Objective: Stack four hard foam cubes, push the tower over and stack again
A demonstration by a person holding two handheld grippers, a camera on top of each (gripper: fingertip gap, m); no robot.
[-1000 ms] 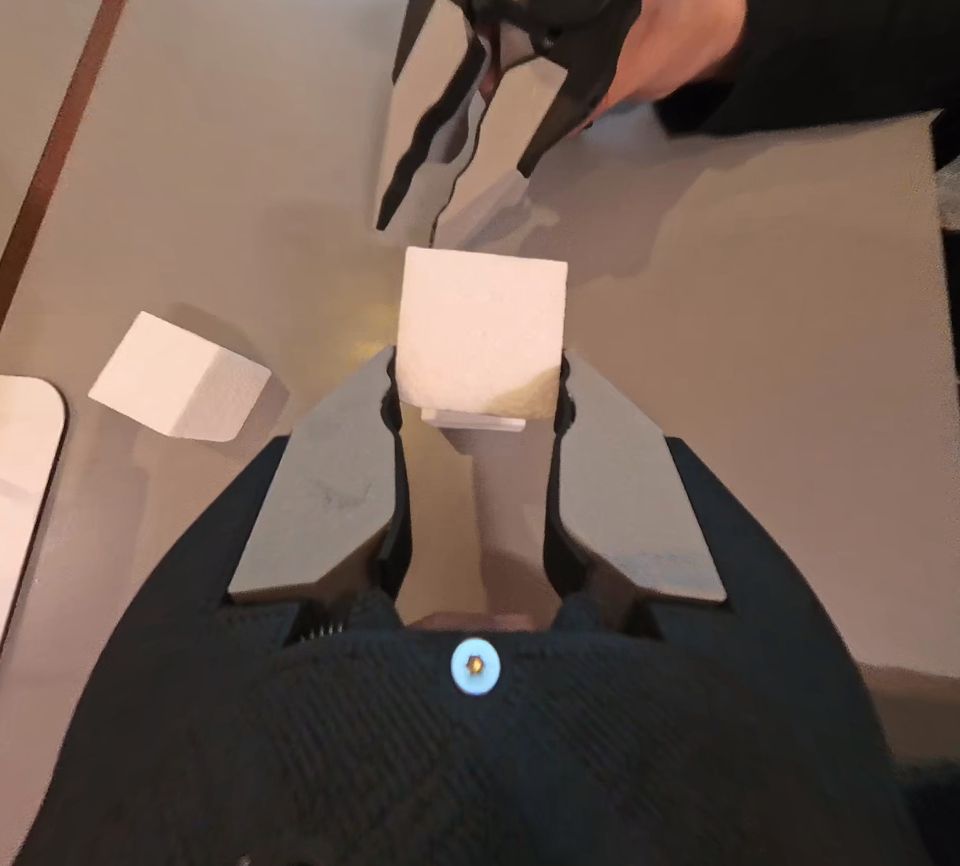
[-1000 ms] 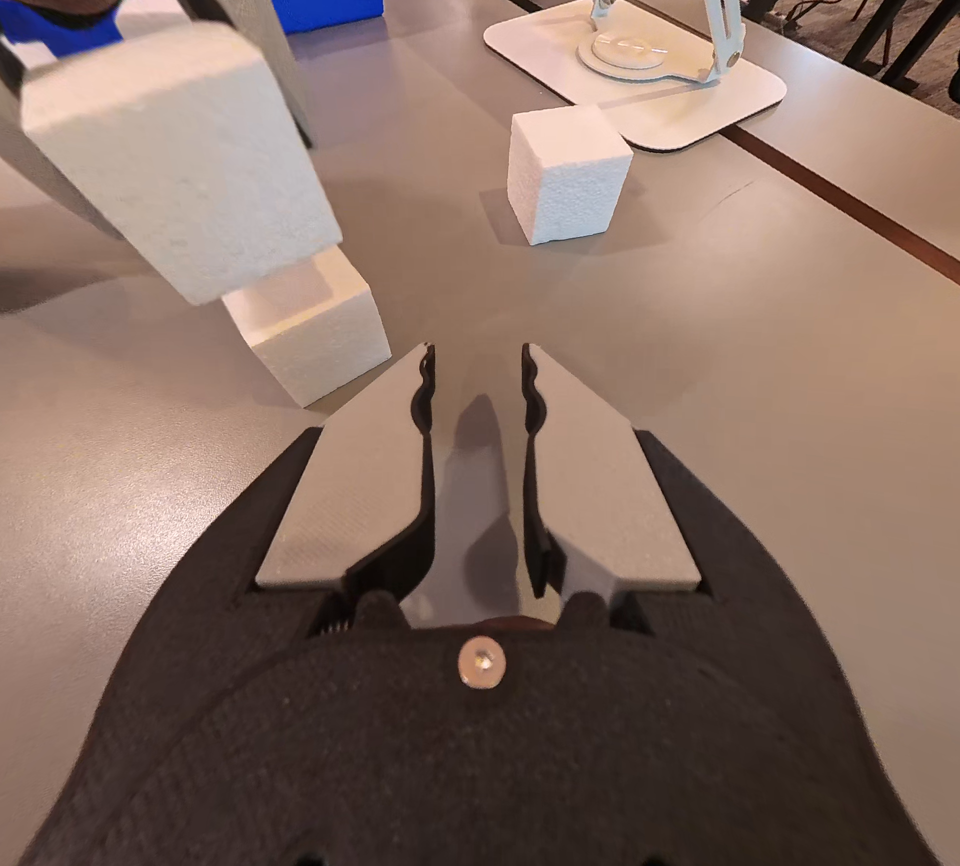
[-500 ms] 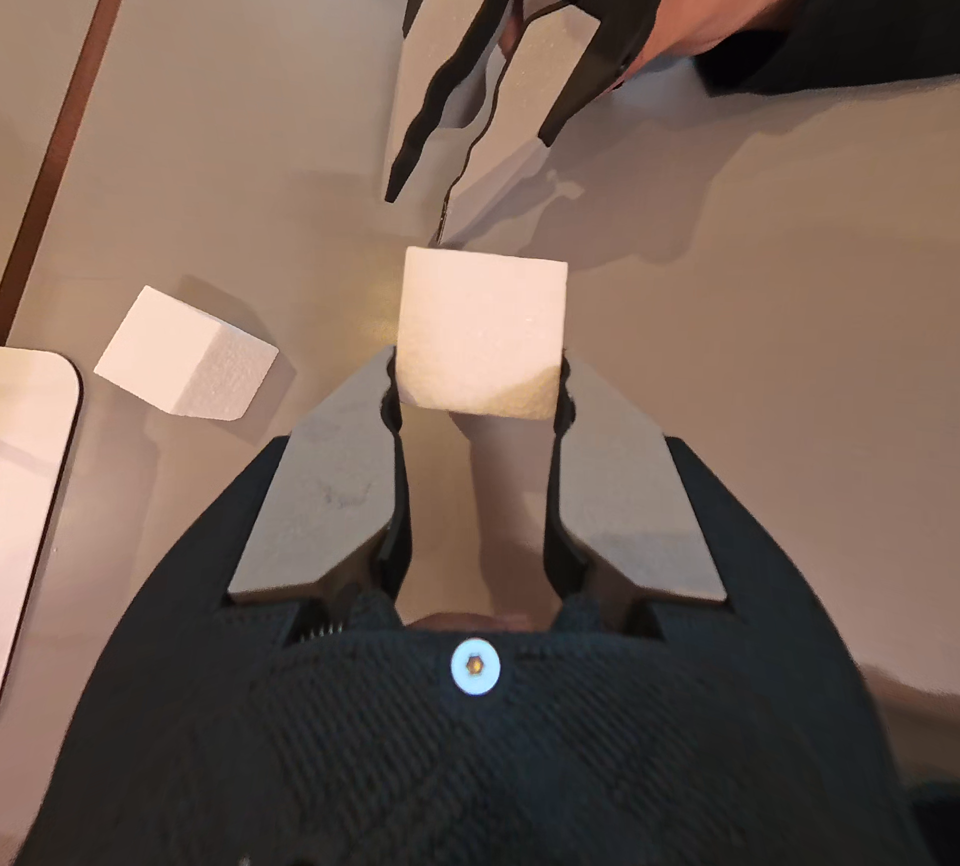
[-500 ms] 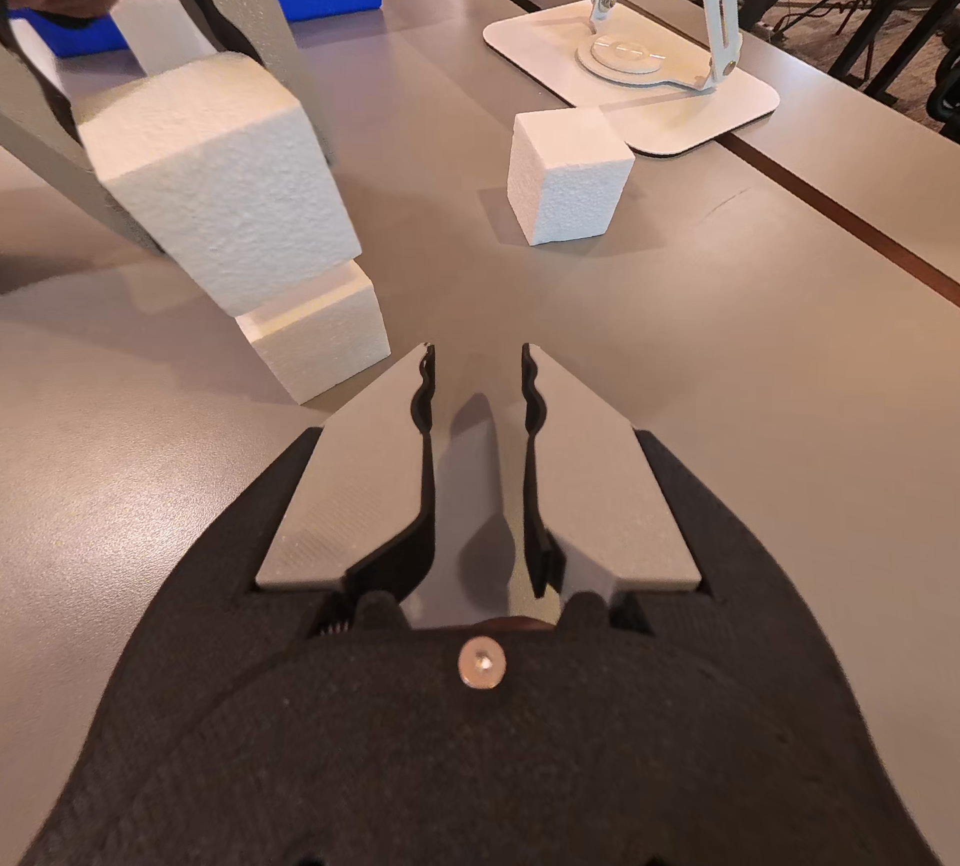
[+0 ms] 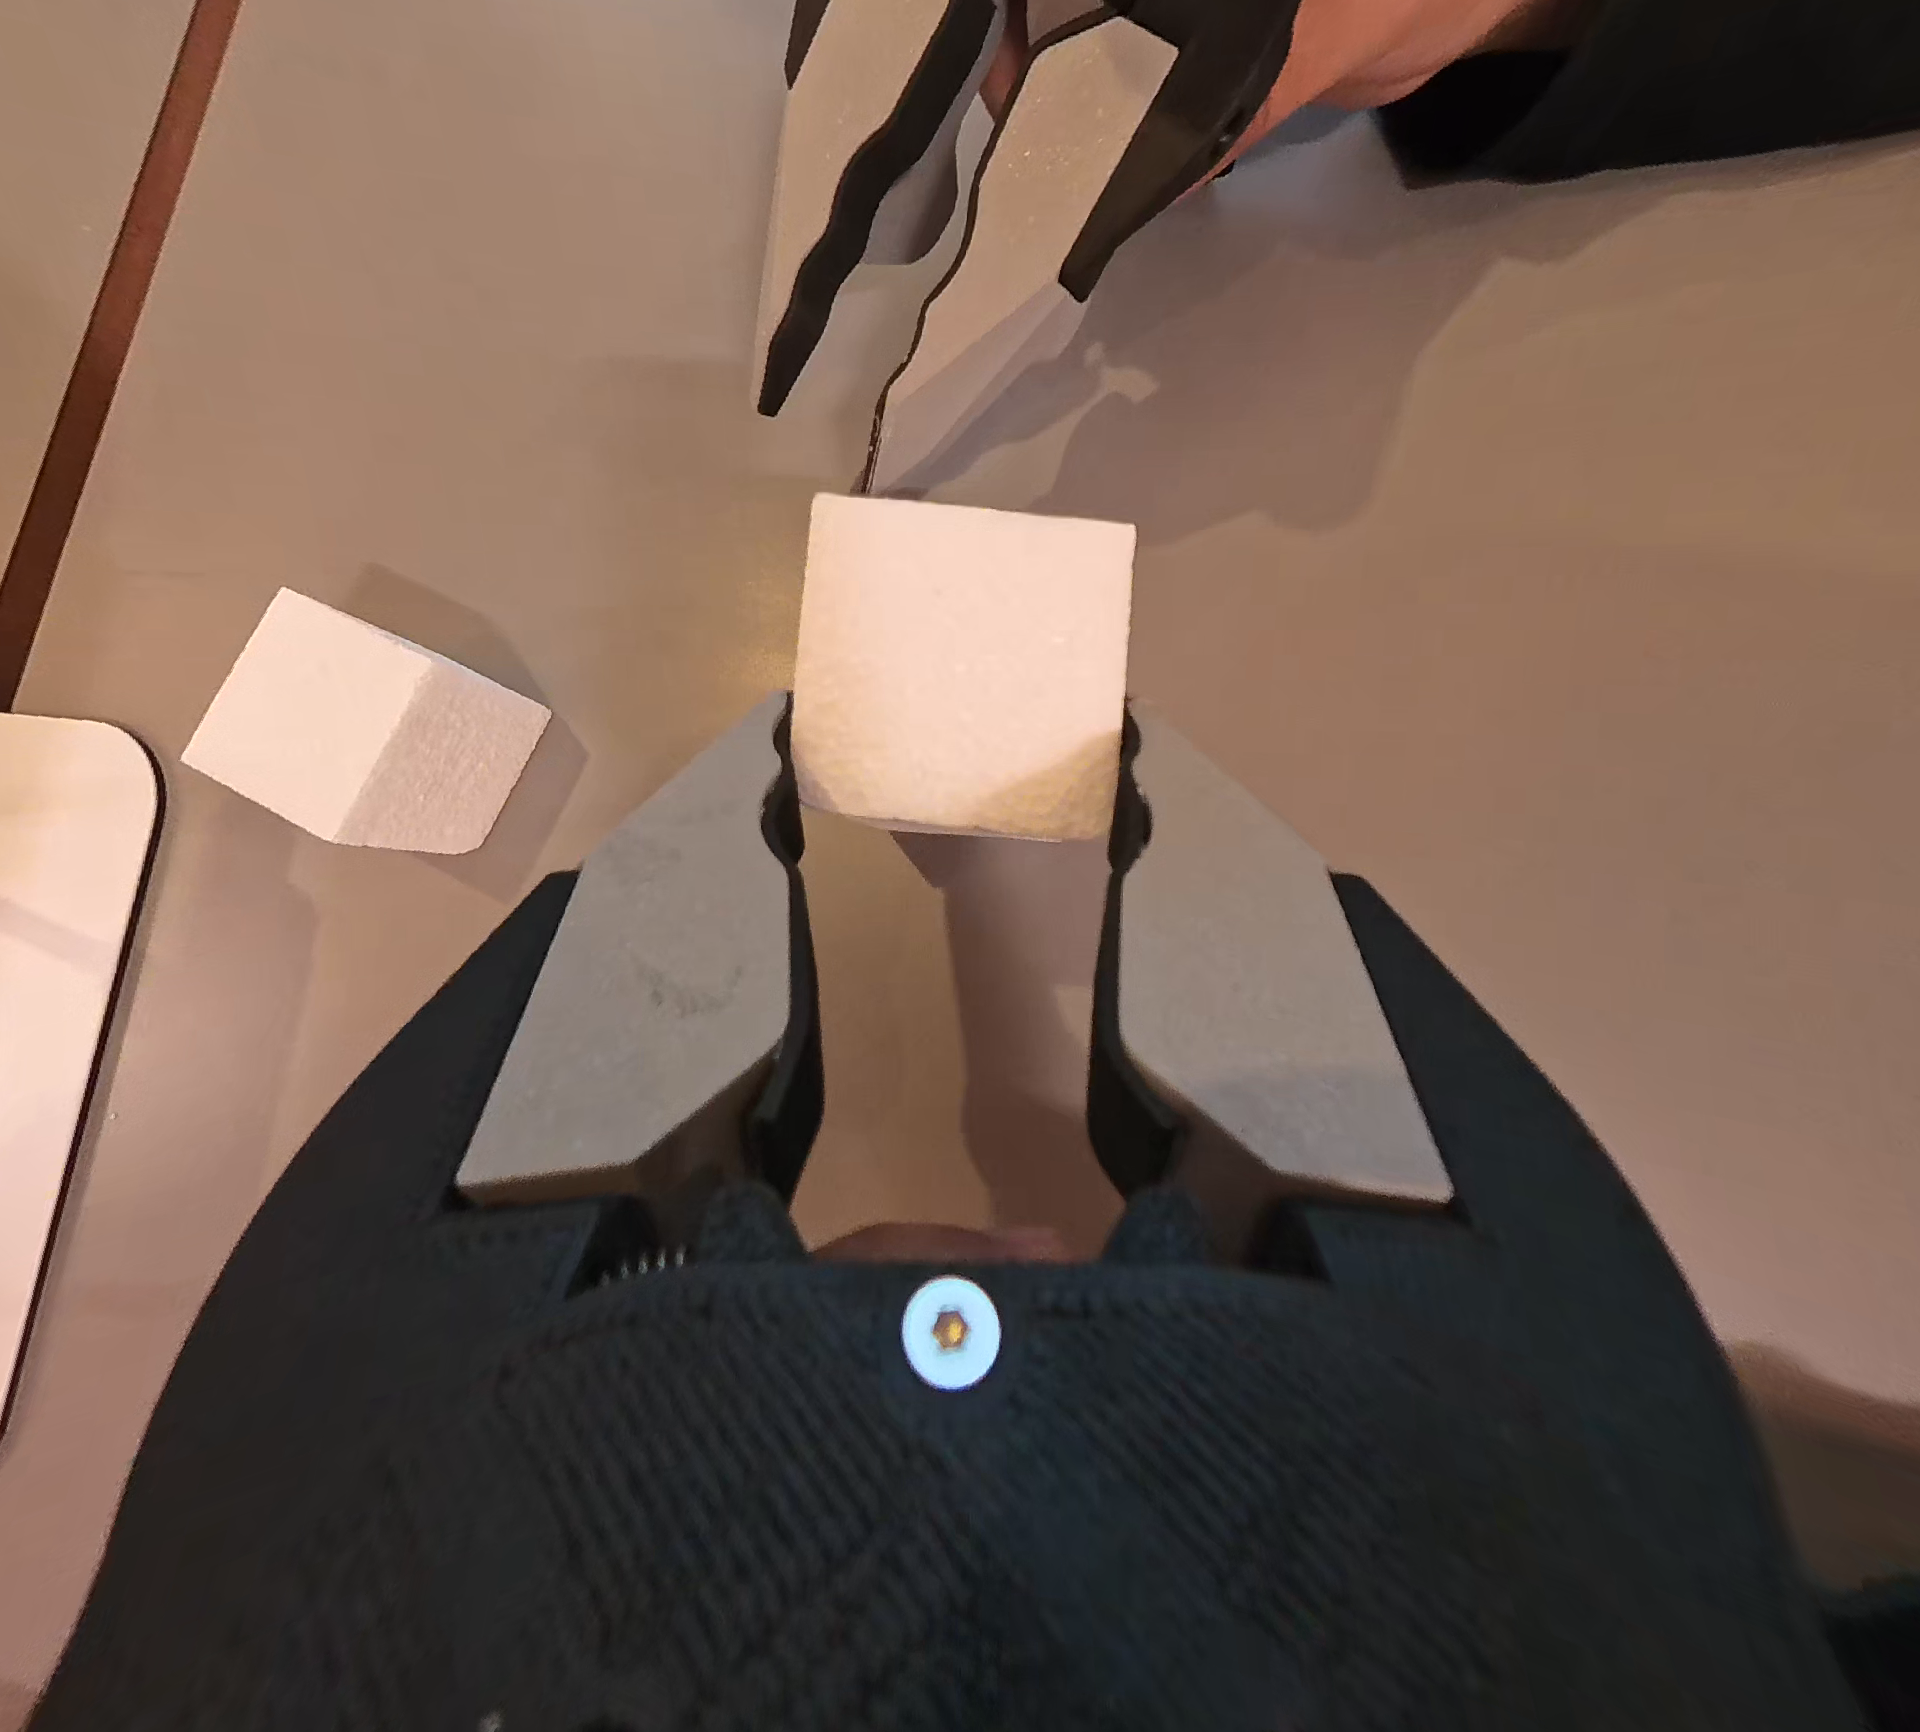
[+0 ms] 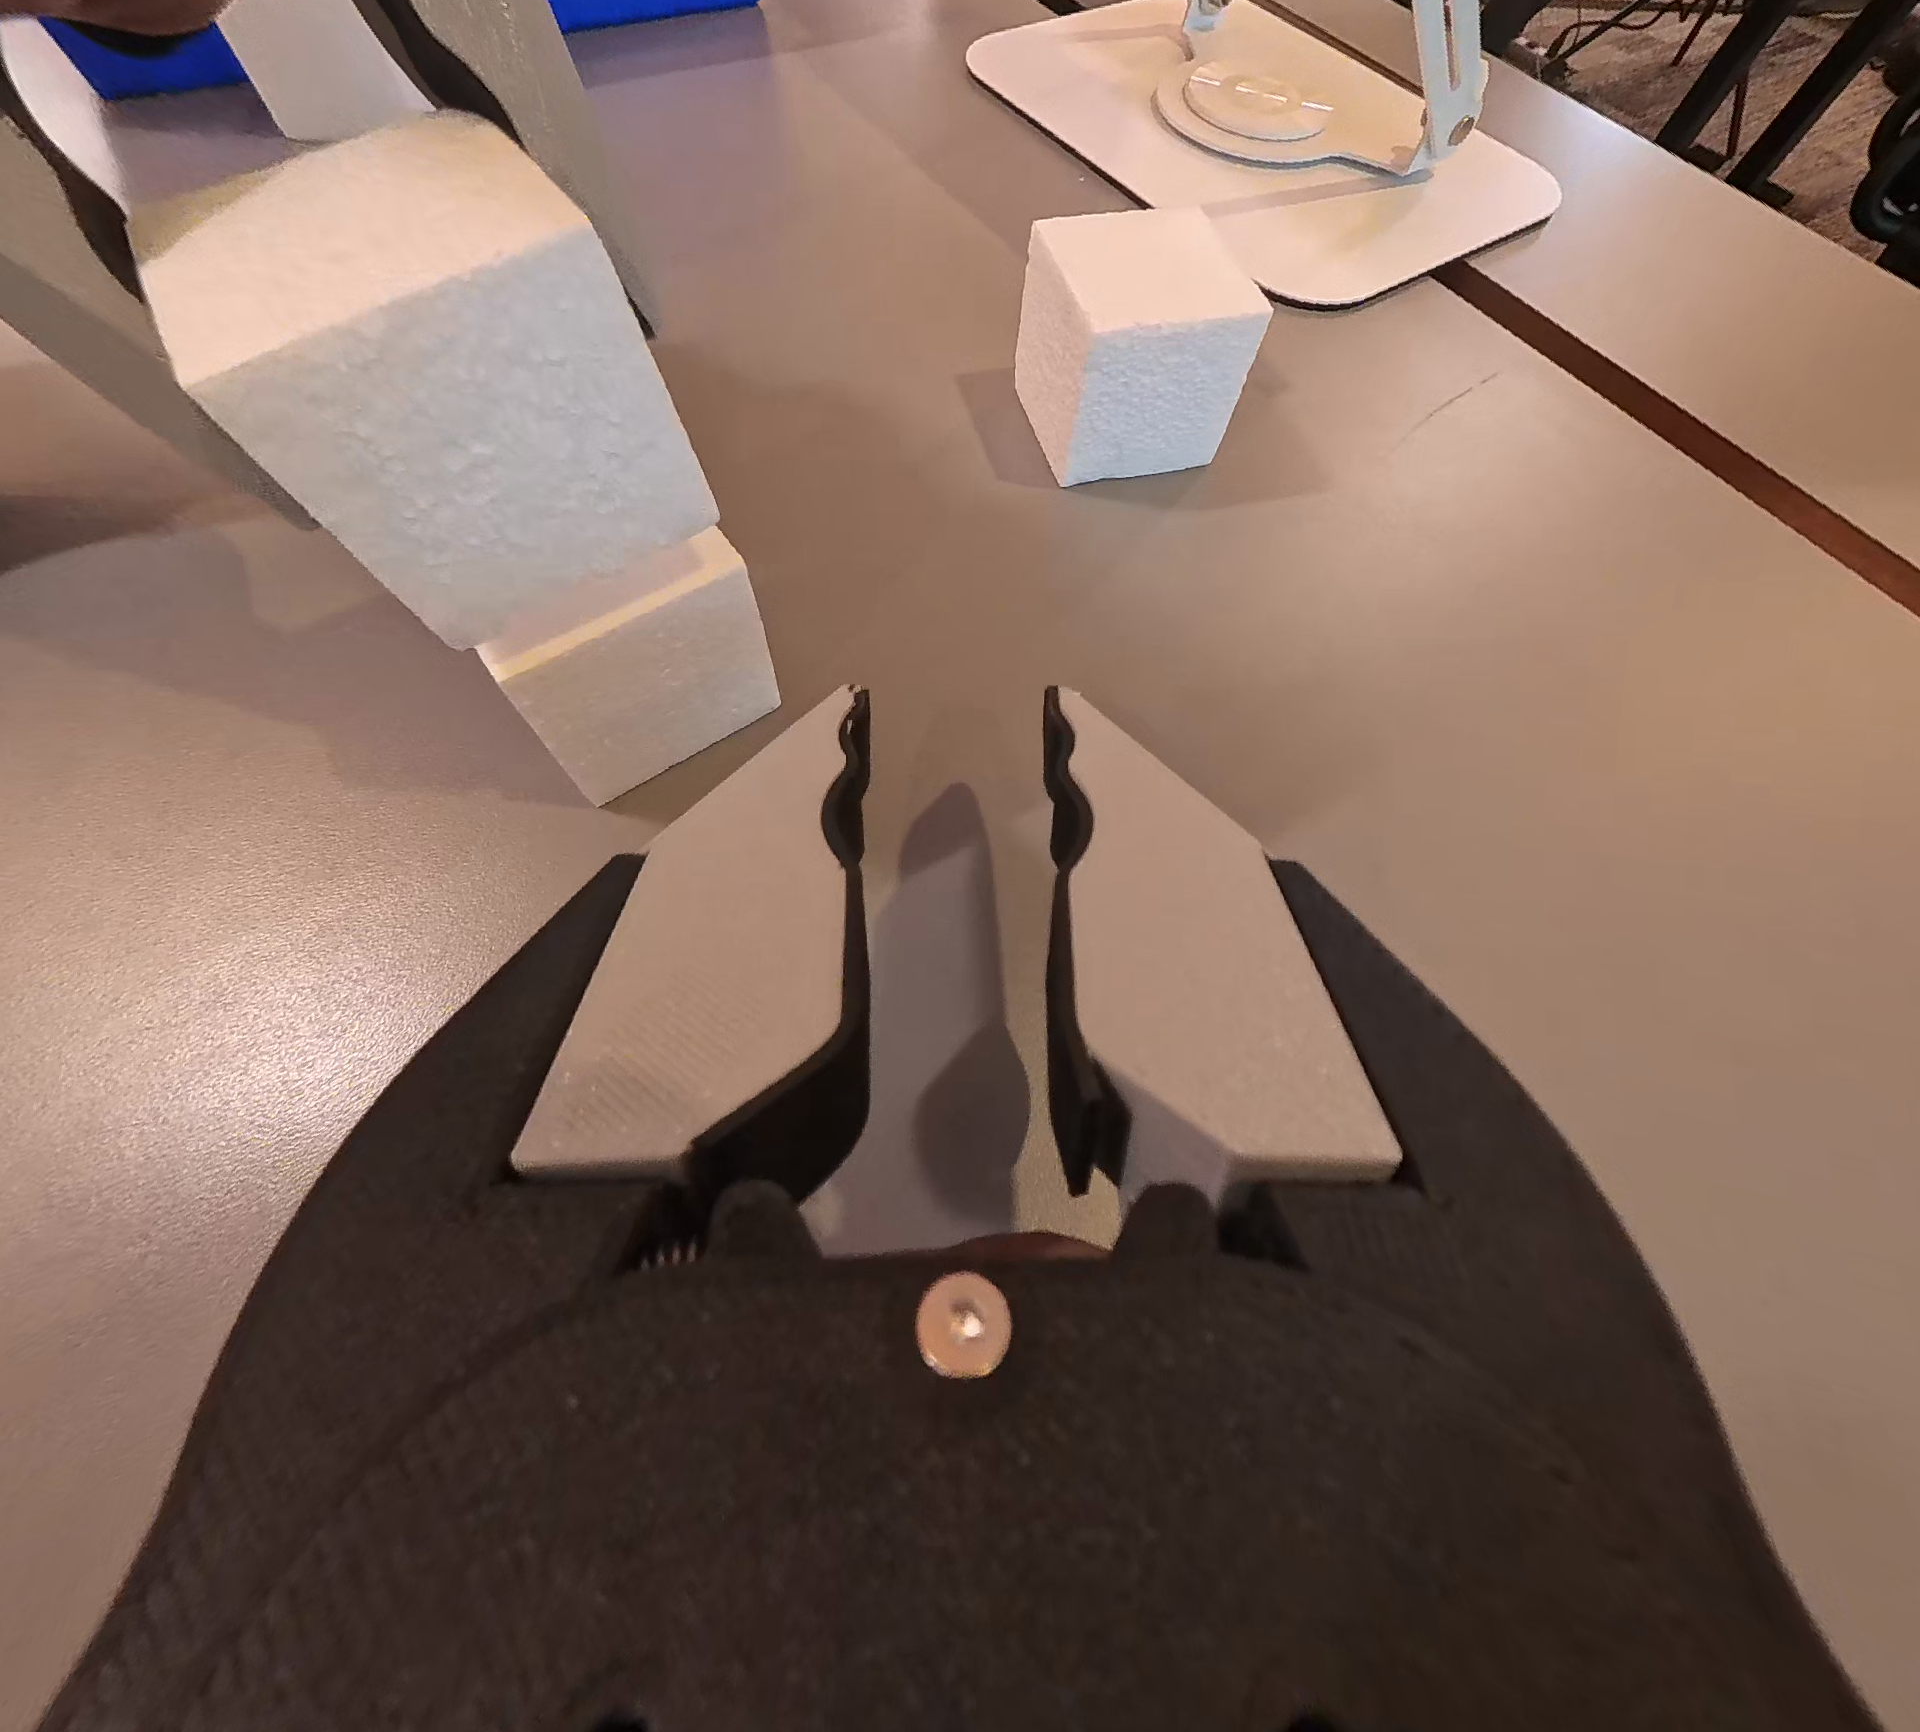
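Left gripper [image 5: 961, 747]: clamped a white cube [image 5: 961, 674], held over a second cube [image 6: 644, 674] on the table [image 5: 1455, 747].
Right gripper [image 6: 954, 716]: empty, fingers apart.
Third cube [image 6: 1138, 363]: alone beside a white stand base [image 6: 1351, 228].

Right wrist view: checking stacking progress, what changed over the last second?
The left gripper brought its white foam cube down onto the white foam cube on the table, slightly offset, grip unreleased. The open right gripper and the lone white foam cube stayed put.

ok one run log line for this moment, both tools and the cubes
left tool: shut on held cube | over base cube, contact unclear | right tool: open, empty | loose cube: on table by white stand base
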